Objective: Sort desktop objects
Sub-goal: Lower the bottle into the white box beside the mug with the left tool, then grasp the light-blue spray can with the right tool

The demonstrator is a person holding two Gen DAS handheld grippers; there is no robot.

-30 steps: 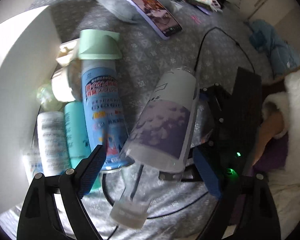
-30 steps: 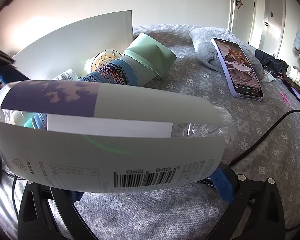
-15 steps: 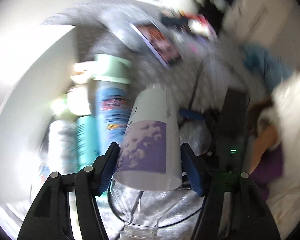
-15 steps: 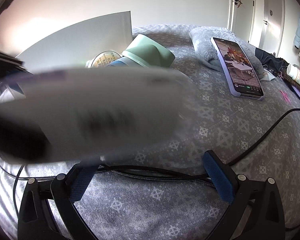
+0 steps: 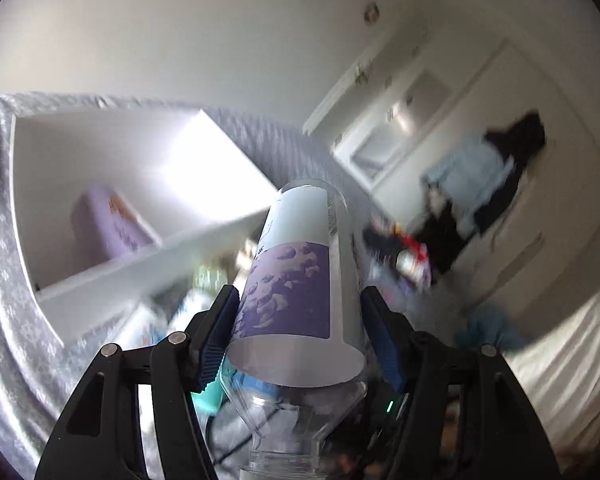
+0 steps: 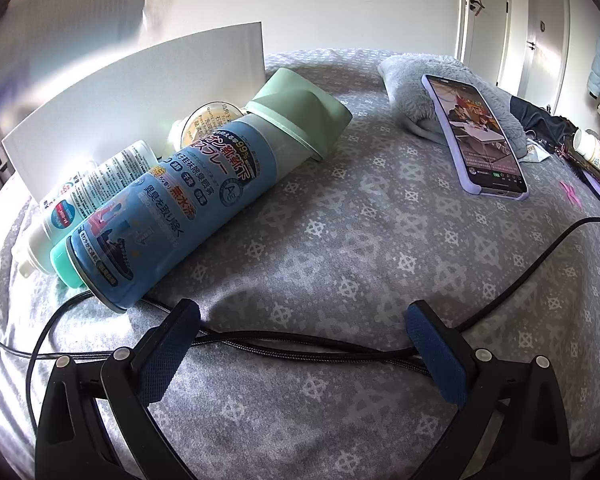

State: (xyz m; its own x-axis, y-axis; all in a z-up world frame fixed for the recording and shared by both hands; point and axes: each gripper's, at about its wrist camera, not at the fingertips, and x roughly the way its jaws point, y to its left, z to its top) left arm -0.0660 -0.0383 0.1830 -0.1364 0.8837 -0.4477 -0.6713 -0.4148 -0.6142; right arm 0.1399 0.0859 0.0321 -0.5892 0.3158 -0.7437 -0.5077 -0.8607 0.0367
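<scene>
My left gripper (image 5: 300, 336) is shut on a clear plastic bottle (image 5: 300, 280) with a white and purple label, held in the air, its neck toward the camera. A white open box (image 5: 112, 184) with a purple packet (image 5: 108, 220) inside lies beyond it on the left. My right gripper (image 6: 304, 344) is open and empty, low over the grey patterned cloth (image 6: 360, 240). Ahead of it on the left lie a blue spray can (image 6: 188, 200) with a pale green cap (image 6: 300, 108), a teal bottle (image 6: 62, 260) and a white bottle (image 6: 88, 188).
The white box wall (image 6: 140, 92) stands behind the cans. A black cable (image 6: 300, 344) runs between the right fingers. A phone in a lilac case (image 6: 476, 132) leans on a grey plush cushion (image 6: 412, 80). A small white pill bottle (image 6: 592, 148) lies far right.
The left gripper closed on the clear bottle and lifted it, tilting up toward the white box. The right gripper, which had held that bottle, let go and now sits open and empty.
</scene>
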